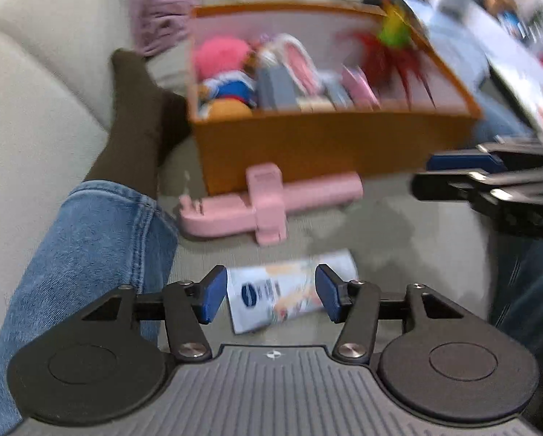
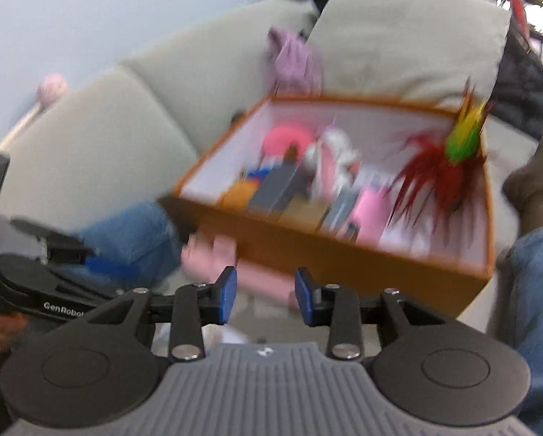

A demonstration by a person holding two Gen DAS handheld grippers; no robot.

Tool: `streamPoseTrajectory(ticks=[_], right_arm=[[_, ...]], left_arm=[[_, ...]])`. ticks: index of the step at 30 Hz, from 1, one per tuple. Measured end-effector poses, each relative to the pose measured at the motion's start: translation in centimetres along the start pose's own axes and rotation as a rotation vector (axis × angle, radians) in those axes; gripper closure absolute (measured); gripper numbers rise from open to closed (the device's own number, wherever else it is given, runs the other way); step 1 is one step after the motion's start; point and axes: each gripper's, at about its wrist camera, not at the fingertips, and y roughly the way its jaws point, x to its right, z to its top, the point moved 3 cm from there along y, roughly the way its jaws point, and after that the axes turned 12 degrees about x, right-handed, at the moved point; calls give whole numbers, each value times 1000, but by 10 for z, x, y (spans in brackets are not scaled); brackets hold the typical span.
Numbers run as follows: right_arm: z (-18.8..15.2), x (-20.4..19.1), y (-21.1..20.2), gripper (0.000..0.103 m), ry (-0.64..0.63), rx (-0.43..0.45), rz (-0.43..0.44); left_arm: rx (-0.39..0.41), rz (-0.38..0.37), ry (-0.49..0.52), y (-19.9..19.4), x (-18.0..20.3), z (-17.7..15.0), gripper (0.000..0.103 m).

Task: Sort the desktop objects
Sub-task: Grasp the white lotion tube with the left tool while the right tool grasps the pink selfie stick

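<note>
An orange box (image 1: pixel 308 145) (image 2: pixel 344 265) sits on the sofa seat, holding a pink-haired doll (image 1: pixel 222 69), a bunny toy (image 1: pixel 293 61), small boxes and a red feather toy (image 1: pixel 384 51) (image 2: pixel 435 167). A pink stand (image 1: pixel 268 205) (image 2: pixel 220 258) lies in front of the box. A white tube (image 1: pixel 282 292) lies on the seat between the fingers of my open left gripper (image 1: pixel 269 294), not gripped. My right gripper (image 2: pixel 266 296) is open and empty, above the pink stand, and shows at the right edge of the left wrist view (image 1: pixel 489 181).
The person's jeans legs (image 1: pixel 89 254) (image 2: pixel 537 290) and socked feet (image 1: pixel 133 109) flank the box. Sofa back cushions (image 2: pixel 398 36) stand behind it, with a purple cloth (image 1: pixel 155 7) between them. The frames are motion-blurred.
</note>
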Motion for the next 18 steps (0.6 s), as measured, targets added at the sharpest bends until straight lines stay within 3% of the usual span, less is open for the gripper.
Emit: streamPoseTrajectory(ticks=[5, 9, 11, 13, 18], right_arm=[[-33, 5, 20, 65, 19, -79, -41], [-44, 4, 25, 65, 37, -103, -2], [-47, 1, 28, 65, 45, -110, 18], [-48, -3, 29, 65, 68, -111, 44], [-51, -10, 50, 65, 113, -135, 66]], left_arm=[[0, -20, 378, 10, 38, -29, 39], [-74, 67, 563, 35, 44, -52, 39], [-95, 74, 536, 42, 37, -55, 39], [-87, 46, 434, 40, 26, -49, 39], [-66, -13, 62, 37, -14, -29, 36]])
